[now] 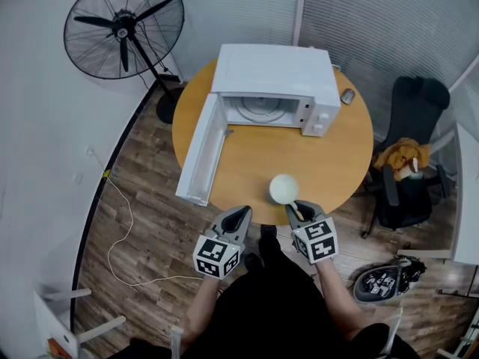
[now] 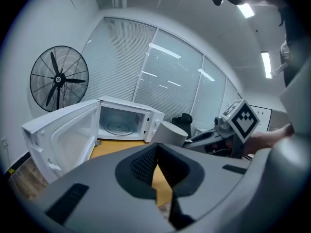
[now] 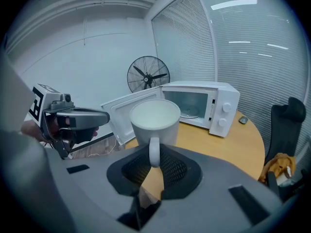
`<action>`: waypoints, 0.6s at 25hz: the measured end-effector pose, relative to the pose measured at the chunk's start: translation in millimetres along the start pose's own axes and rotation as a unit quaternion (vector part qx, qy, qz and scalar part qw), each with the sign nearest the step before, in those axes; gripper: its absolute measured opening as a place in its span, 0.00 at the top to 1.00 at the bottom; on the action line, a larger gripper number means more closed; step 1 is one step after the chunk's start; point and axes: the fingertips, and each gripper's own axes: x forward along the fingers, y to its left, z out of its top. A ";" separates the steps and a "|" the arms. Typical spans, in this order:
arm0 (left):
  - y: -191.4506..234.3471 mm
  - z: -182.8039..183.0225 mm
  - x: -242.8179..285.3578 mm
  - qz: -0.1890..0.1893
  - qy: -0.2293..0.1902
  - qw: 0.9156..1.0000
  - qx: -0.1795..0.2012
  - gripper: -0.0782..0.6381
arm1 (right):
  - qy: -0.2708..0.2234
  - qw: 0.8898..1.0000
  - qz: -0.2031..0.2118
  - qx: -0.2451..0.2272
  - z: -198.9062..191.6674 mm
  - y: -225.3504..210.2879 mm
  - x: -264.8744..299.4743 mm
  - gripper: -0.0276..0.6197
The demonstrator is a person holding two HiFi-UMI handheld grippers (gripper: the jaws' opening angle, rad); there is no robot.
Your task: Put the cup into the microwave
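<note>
A white cup (image 1: pixel 284 188) hangs upright over the near edge of the round wooden table (image 1: pixel 337 163). My right gripper (image 1: pixel 298 209) is shut on its handle; in the right gripper view the cup (image 3: pixel 154 120) stands just beyond the jaws with the handle pinched in my right gripper (image 3: pixel 154 159). The white microwave (image 1: pixel 273 81) sits at the table's far side, its door (image 1: pixel 200 152) swung open to the left and its cavity (image 3: pixel 192 103) with the glass plate showing. My left gripper (image 1: pixel 241 214) hovers beside the cup, shut on nothing, as its own view shows (image 2: pixel 156 152).
A standing fan (image 1: pixel 123 25) is at the far left on the wooden floor. A black office chair (image 1: pixel 408 152) with an orange item stands to the right. A small mouse (image 1: pixel 347 95) lies beside the microwave. A white cable (image 1: pixel 123 230) trails over the floor.
</note>
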 end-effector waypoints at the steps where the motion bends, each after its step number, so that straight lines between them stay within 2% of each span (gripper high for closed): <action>1: 5.2 5.6 4.8 0.002 -0.001 1.000 0.002 0.90 | -0.002 1.000 0.002 -0.001 6.2 -4.6 6.1 0.88; 9: 38.2 36.5 44.2 0.023 -0.008 1.000 -0.009 0.90 | -0.012 1.000 0.016 -0.009 47.8 -40.5 48.0 0.88; 15: 53.2 46.1 71.2 0.047 -0.009 0.999 -0.016 0.90 | -0.004 1.000 0.018 -0.014 60.9 -69.5 72.8 0.88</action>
